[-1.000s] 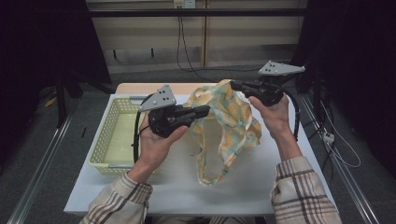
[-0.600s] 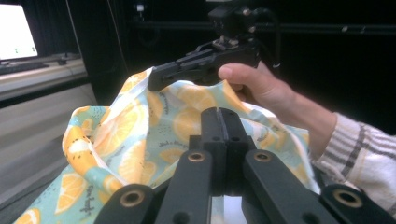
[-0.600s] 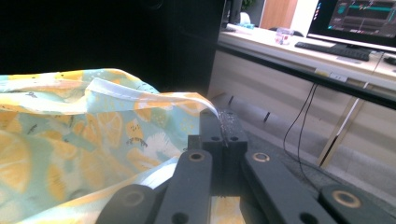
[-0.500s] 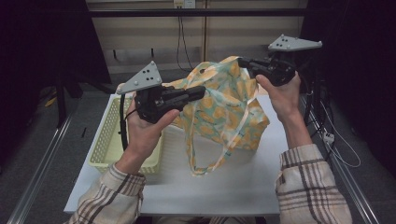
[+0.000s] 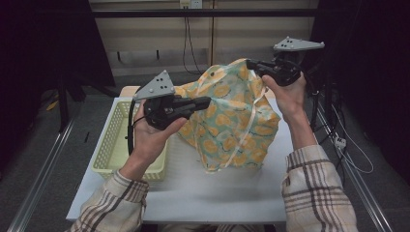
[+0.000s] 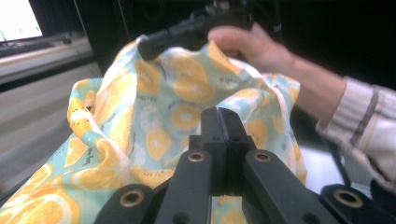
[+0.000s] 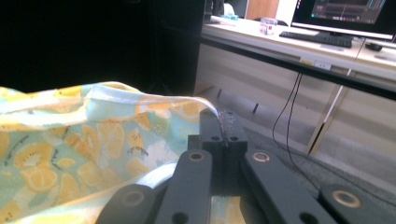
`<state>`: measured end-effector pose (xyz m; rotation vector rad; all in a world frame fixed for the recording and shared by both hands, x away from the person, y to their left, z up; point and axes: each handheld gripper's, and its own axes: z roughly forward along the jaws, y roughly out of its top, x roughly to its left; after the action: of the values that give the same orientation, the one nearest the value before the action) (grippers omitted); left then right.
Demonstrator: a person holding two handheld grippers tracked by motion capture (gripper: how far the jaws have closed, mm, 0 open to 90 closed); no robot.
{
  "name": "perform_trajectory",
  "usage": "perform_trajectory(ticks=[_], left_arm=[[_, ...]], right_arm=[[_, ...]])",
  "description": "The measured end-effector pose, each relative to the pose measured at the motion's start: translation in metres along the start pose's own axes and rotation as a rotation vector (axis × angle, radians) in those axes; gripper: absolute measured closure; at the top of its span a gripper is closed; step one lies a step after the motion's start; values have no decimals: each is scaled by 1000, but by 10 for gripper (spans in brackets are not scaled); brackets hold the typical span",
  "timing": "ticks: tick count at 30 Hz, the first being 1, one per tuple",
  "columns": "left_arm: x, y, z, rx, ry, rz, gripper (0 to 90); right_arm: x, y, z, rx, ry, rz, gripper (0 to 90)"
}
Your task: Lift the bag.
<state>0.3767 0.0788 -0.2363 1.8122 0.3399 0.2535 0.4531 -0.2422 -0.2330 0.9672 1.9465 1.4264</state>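
We hold the cloth (image 5: pixel 232 121) up between our two tongs, above the table (image 5: pixel 232 193). The left tongs (image 5: pixel 205 101) are clamped on its near edge, and the right tongs (image 5: pixel 250 63) pinch its top hem, jaws closed on fabric. A basket (image 5: pixel 109 145) sits below the left tongs.

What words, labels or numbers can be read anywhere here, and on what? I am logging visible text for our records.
None can be read.
Lemon-print cloth: small dark lettering beside the fruit shapes, too blurred to read.
Monitor on the far desk in the right gripper view: lit screen content, too small to read.
Left gripper and right gripper, both clamped on the cloth: no markings legible.
Yellow basket: no label visible.
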Motion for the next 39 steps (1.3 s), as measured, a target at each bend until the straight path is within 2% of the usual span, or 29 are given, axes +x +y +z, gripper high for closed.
perform_trajectory(ticks=[5, 9, 13, 20, 24, 30, 37, 39], left_arm=[[0, -8, 1, 32, -2, 4, 900], [0, -15, -3, 36, 8, -17, 900], [-2, -20, -9, 45, 5, -13, 900], [3, -34, -3, 76, 23, -41, 895], [6, -44, 4, 106, 30, -61, 786], [9, -54, 14, 135, 57, -68, 643], [9, -63, 22, 149, 98, -71, 344], [9, -64, 22, 146, 102, -76, 286]], right_arm=[[-4, -13, 10, 33, -12, 16, 900], [-8, -20, 17, 56, -27, 33, 900], [-12, -27, 25, 74, -43, 48, 900], [-7, -37, 41, 108, -24, 48, 900], [-7, -42, 47, 113, -14, 55, 900], [-7, -49, 53, 132, -7, 65, 900], [-11, -61, 56, 150, -12, 83, 898], [-12, -64, 57, 157, -20, 87, 848]])
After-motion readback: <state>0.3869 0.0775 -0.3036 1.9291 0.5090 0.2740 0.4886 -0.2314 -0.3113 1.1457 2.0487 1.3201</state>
